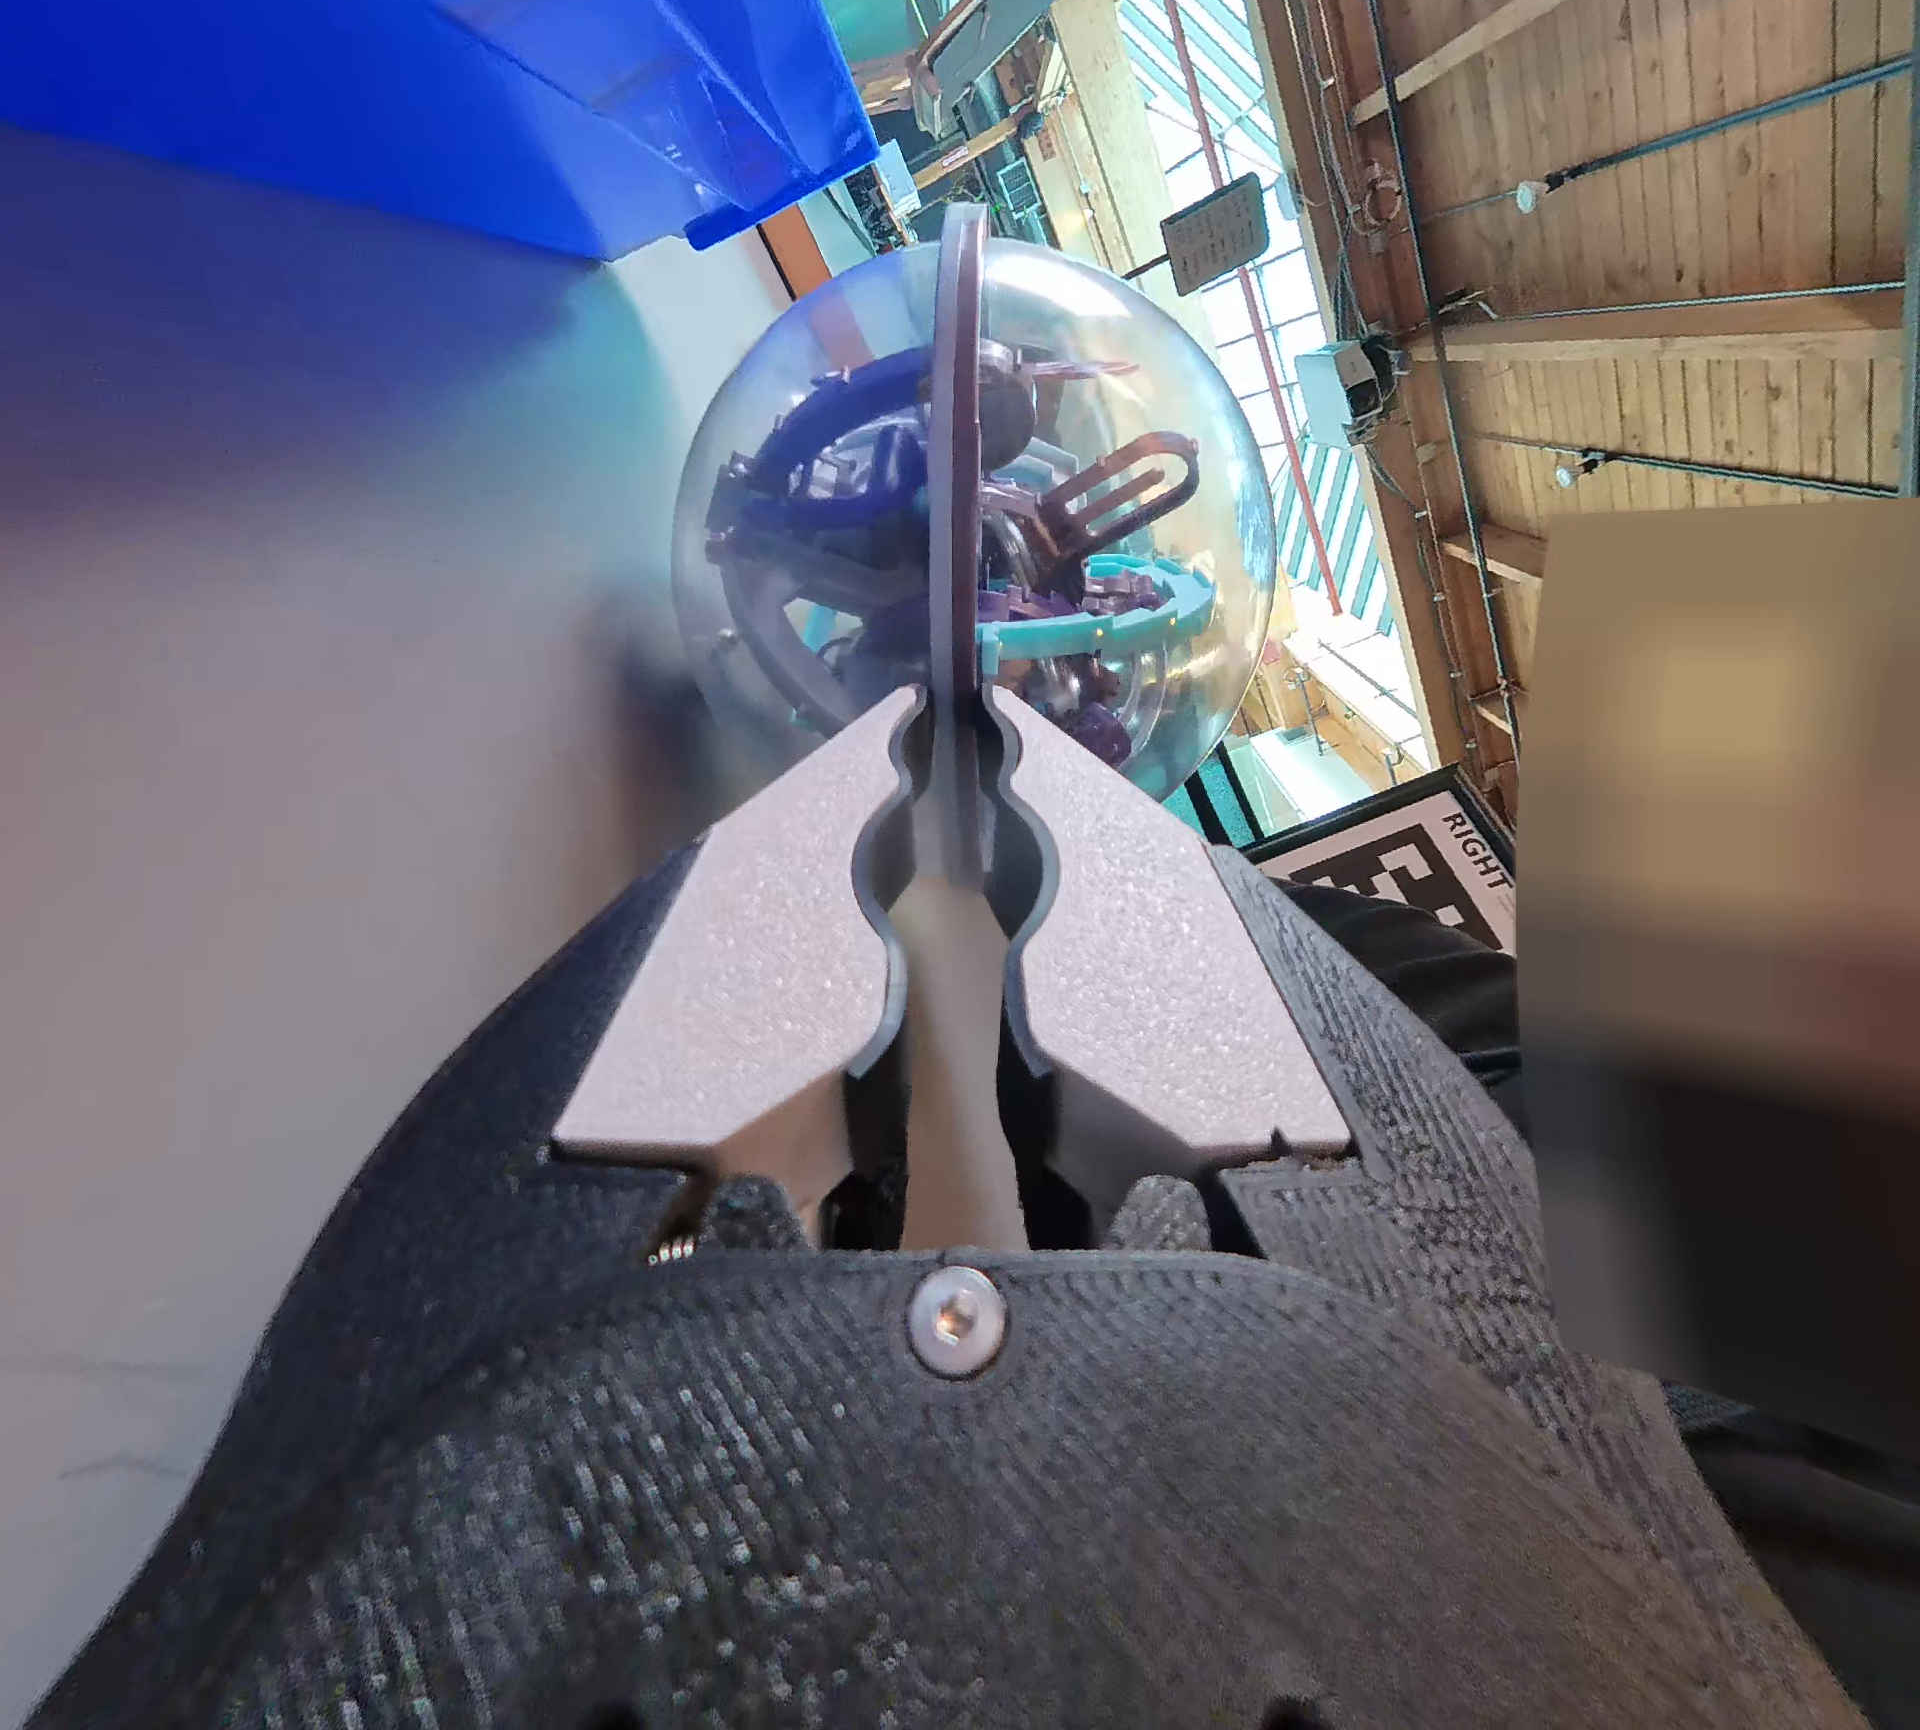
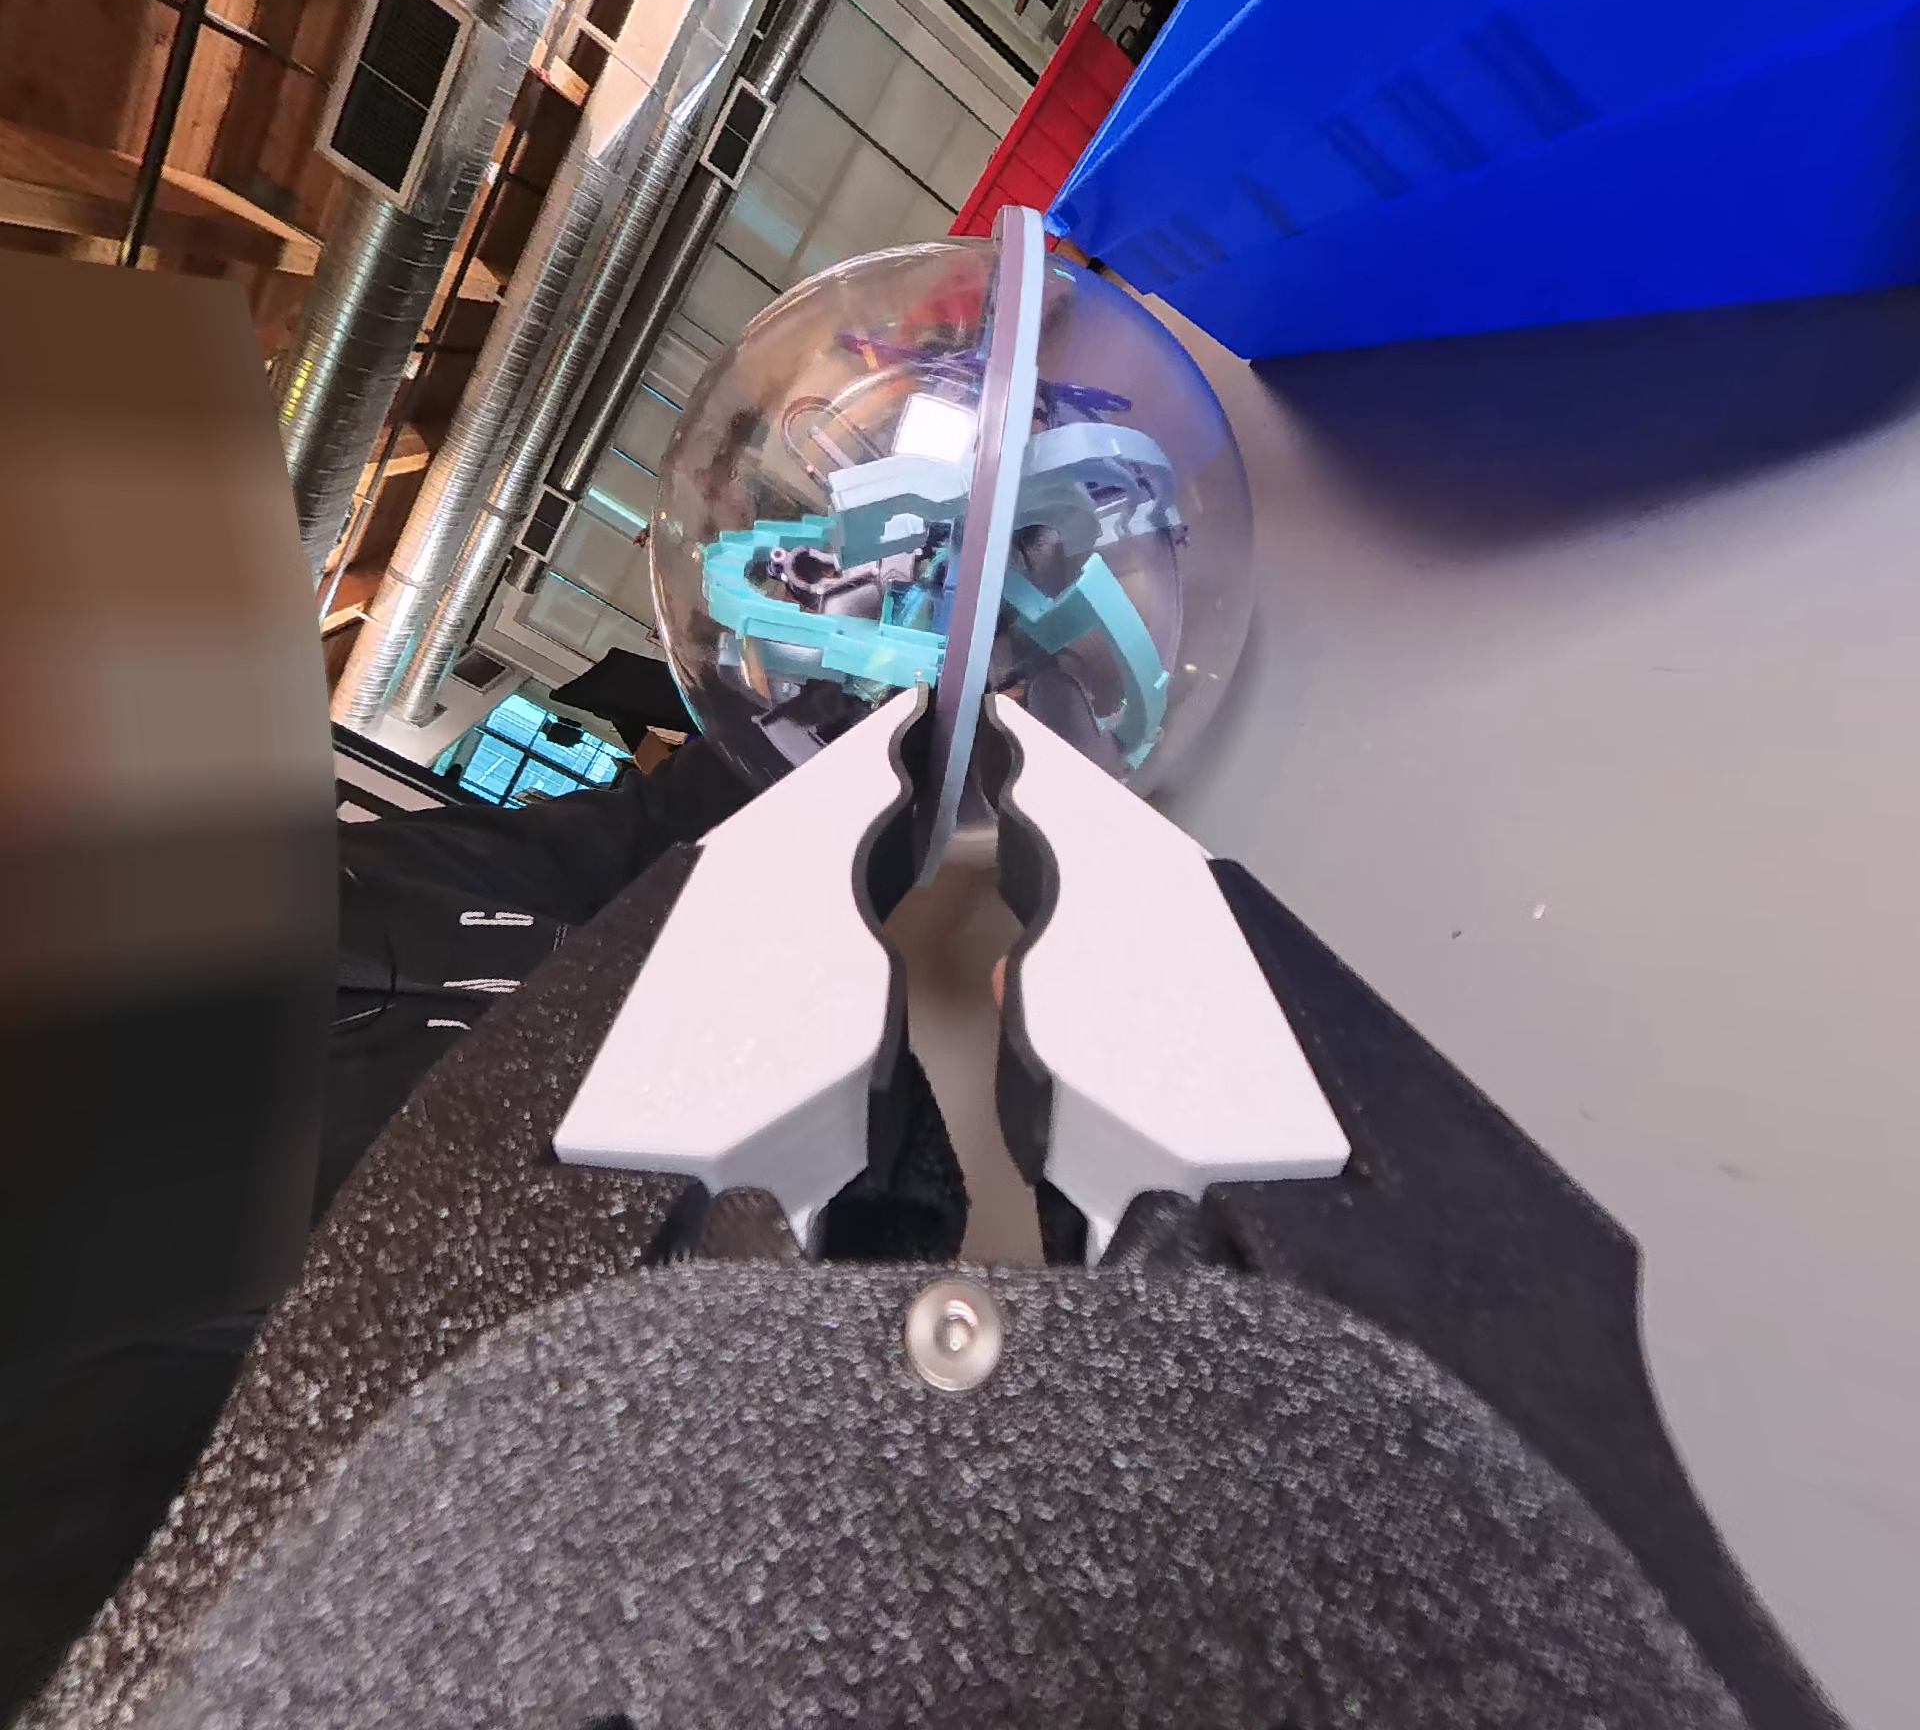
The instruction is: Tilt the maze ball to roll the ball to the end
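Clear-shelled, the maze ball sits at centre frame in both wrist views, its grey rim running straight away from me and clamped by my left gripper and right gripper on opposite sides, so I reckon any tilt must come from both together.

We see a blue plastic bin sitting on a pale grey tabletop, views tilted hard. From the right wrist view we get the same blue bin on the tabletop, with a red bin just behind its far end. We note wooden plank ceiling with beams and thin pipes, a small hanging sign, bright windows. Other side: silver ventilation ducts running along wood framing, a louvred vent grille, a black-and-white marker card at the edge.
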Demonstrator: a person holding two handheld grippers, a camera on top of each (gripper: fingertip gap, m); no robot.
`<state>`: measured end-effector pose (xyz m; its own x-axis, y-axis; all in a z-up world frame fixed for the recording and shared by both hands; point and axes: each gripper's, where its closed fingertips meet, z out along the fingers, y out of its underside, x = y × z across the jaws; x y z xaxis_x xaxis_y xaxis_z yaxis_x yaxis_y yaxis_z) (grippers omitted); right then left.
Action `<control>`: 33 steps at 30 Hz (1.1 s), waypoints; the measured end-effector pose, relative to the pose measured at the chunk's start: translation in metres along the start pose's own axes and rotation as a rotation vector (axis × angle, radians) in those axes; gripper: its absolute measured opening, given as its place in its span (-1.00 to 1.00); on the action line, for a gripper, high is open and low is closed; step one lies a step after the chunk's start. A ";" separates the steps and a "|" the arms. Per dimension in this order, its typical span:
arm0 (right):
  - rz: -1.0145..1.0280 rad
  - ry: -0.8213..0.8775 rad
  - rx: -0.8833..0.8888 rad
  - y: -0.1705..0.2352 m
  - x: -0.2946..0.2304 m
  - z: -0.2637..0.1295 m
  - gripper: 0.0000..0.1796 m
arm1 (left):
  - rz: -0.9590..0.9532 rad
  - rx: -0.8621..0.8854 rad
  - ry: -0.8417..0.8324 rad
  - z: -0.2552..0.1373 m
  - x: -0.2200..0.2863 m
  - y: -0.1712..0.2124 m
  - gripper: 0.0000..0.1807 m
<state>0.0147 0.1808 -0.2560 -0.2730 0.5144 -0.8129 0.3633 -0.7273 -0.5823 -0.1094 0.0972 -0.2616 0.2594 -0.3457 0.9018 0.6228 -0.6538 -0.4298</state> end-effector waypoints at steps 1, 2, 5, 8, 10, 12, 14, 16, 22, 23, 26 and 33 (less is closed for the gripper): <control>-0.005 0.000 0.001 0.000 -0.001 0.000 -0.94 | -0.001 -0.003 0.000 0.000 0.000 0.000 -0.93; -0.014 0.001 0.002 0.000 -0.001 0.000 -0.94 | -0.003 -0.003 0.000 0.000 -0.001 0.001 -0.93; -0.059 0.012 0.004 -0.001 -0.004 0.001 -0.94 | -0.011 -0.005 -0.003 -0.001 -0.003 0.001 -0.93; -0.132 0.025 0.003 -0.001 -0.009 0.003 -0.93 | -0.013 -0.001 -0.001 -0.002 -0.003 0.000 -0.93; -0.179 0.025 0.002 -0.001 -0.015 0.004 -0.93 | -0.012 0.008 0.002 -0.003 -0.003 -0.001 -0.93; -0.226 0.031 0.002 -0.001 -0.020 0.005 -0.93 | 0.003 0.014 0.007 -0.004 -0.002 -0.003 -0.93; -0.275 0.033 0.003 -0.001 -0.025 0.006 -0.93 | 0.021 0.020 0.020 -0.005 0.001 -0.004 -0.93; -0.317 0.037 0.000 0.000 -0.029 0.008 -0.93 | 0.035 0.028 0.029 -0.006 0.003 -0.006 -0.93; -0.442 0.041 -0.003 0.003 -0.040 0.010 -0.93 | 0.107 0.058 0.063 -0.009 0.011 -0.012 -0.93; -0.467 0.043 -0.002 0.003 -0.042 0.010 -0.93 | 0.121 0.062 0.069 -0.009 0.013 -0.013 -0.93; -0.531 0.048 -0.002 0.005 -0.046 0.011 -0.93 | 0.160 0.073 0.087 -0.009 0.018 -0.014 -0.93; -0.574 0.041 0.007 0.005 -0.049 0.010 -0.93 | 0.263 0.097 0.108 -0.011 0.035 -0.019 -0.93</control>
<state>0.0207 0.1473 -0.2187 -0.3897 0.8450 -0.3663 0.1613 -0.3289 -0.9305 -0.1199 0.0901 -0.2221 0.3442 -0.5678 0.7478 0.6137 -0.4667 -0.6368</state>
